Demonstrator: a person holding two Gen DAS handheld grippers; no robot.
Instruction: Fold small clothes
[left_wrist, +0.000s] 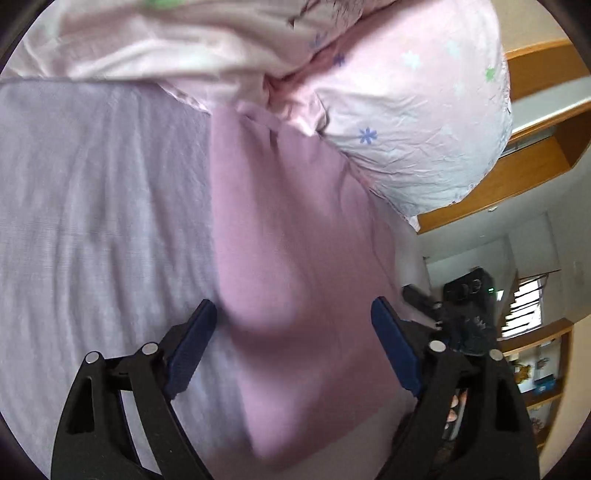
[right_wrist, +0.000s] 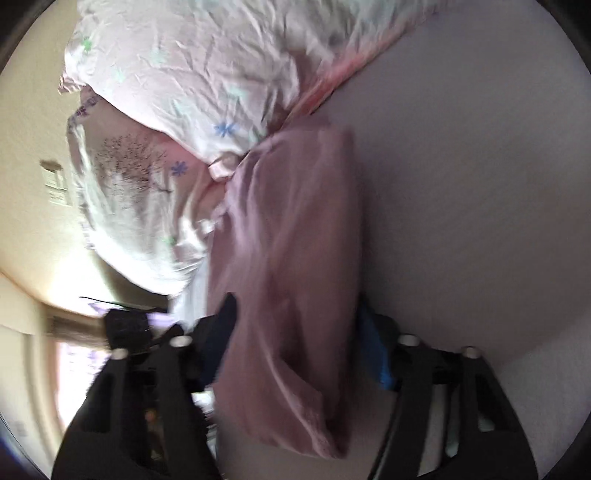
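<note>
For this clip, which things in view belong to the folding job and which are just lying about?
Job:
pink garment, lying on the bed sheet
left gripper, open
right gripper, open

Lying about:
floral duvet
wooden shelves

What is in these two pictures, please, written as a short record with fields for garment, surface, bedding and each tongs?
garment: pink folded cloth, elongated, lying on the bed
surface: pale lilac bed sheet
bedding: pink flower-print duvet, bunched at the garment's far end
left tongs: open, fingers on either side of the garment
right tongs: open, garment between the fingers; contact unclear
image quality: motion blur in both views
</note>
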